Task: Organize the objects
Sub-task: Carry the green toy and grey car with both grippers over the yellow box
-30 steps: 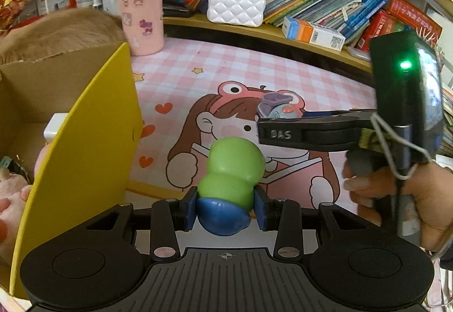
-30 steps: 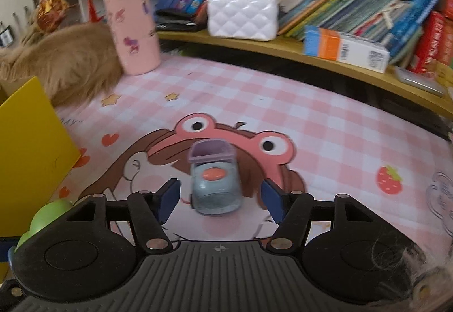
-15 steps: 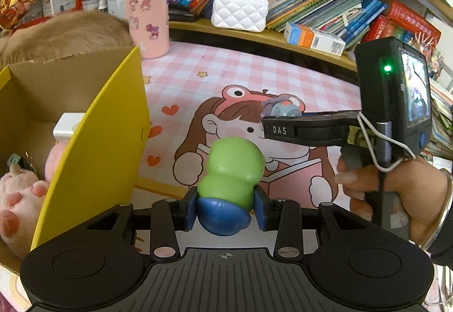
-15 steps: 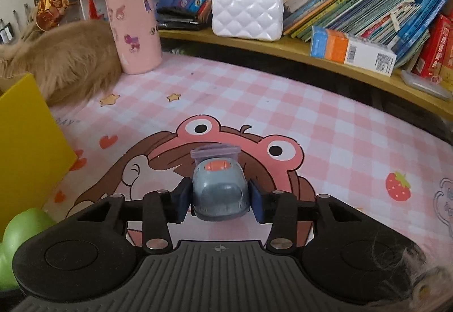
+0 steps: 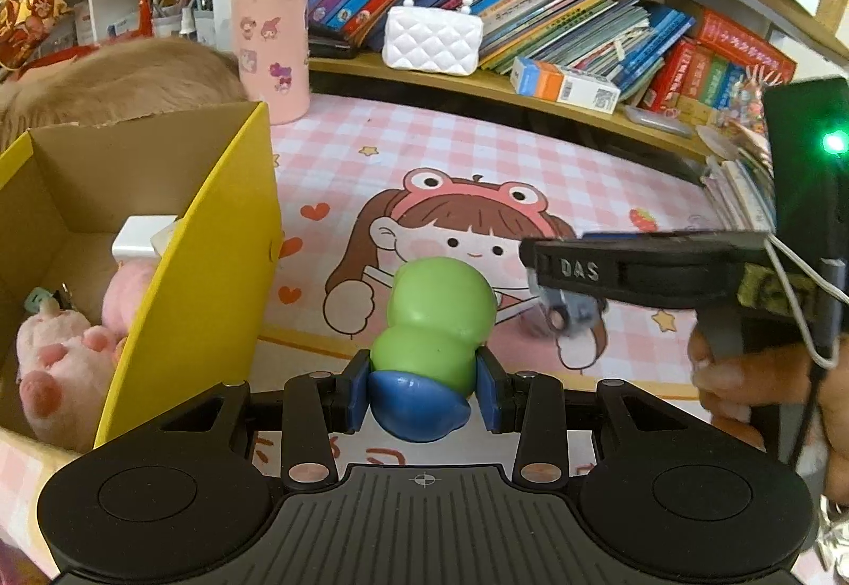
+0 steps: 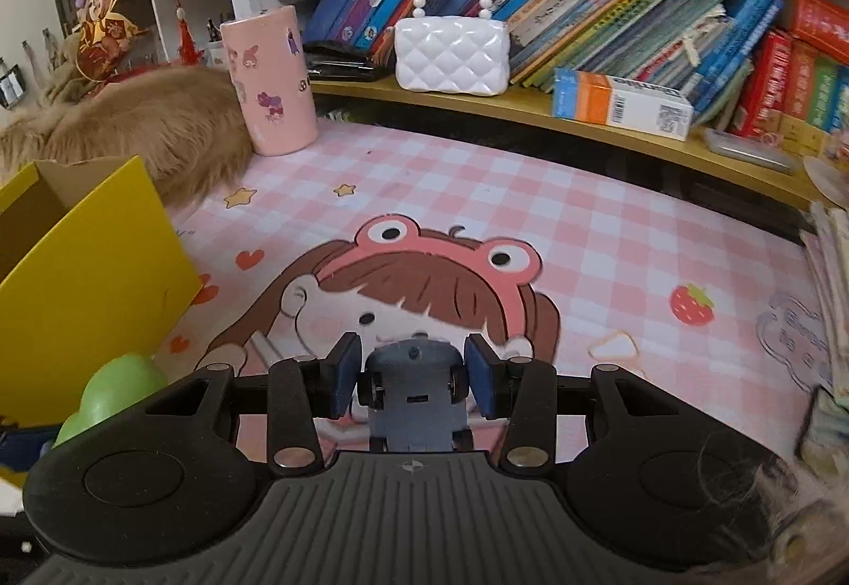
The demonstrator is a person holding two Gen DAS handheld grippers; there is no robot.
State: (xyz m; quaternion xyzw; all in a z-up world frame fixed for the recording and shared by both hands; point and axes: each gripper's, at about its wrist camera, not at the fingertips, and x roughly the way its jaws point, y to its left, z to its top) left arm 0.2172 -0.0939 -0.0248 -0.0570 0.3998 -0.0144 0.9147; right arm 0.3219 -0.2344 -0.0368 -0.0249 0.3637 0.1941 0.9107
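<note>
We've got the left gripper [image 5: 423,391] clamped on a smooth, bulbous green-and-blue toy [image 5: 432,338], the right gripper [image 6: 413,374] clamped on a small grey car [image 6: 413,386], wheels toward us, yellow cardboard box [image 5: 212,267] left of both jaws.

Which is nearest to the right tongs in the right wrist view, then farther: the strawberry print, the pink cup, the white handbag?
1. Strawberry print: on the mat, right of the right tongs.
2. Pink cup: standing at the mat's far left.
3. White handbag: on the shelf behind the mat.
</note>
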